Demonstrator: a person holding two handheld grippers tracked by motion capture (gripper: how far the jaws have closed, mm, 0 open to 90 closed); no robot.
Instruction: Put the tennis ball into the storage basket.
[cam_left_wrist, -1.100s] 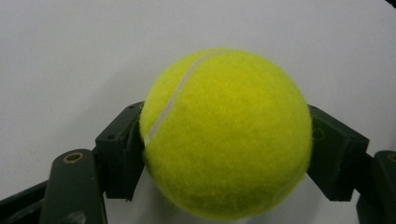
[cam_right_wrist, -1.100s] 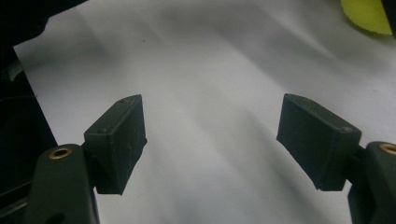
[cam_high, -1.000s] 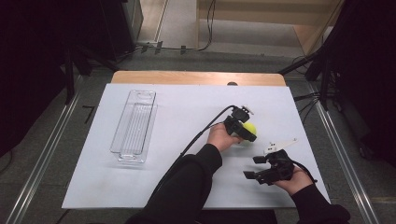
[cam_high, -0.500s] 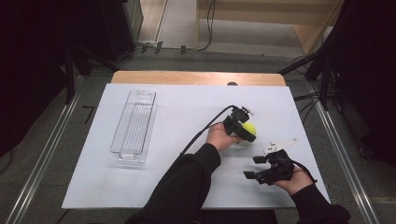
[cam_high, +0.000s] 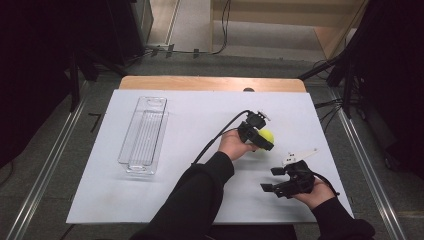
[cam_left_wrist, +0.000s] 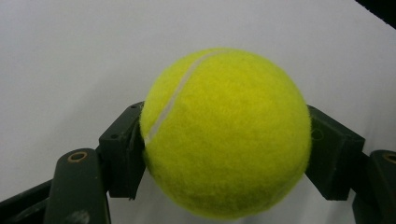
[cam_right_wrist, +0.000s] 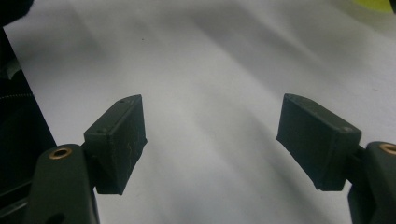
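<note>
High view: we hold a yellow tennis ball in our left gripper over the right half of the white tabletop, well apart from a clear plastic tray at left. In the left gripper view its fingers clench the ball at its widest part, one on each side. Our right gripper rests nearer us, fingers spread and grasping nothing. The ball looks light, fuzzy and springy; gripping across its middle should stop it rolling free.
</note>
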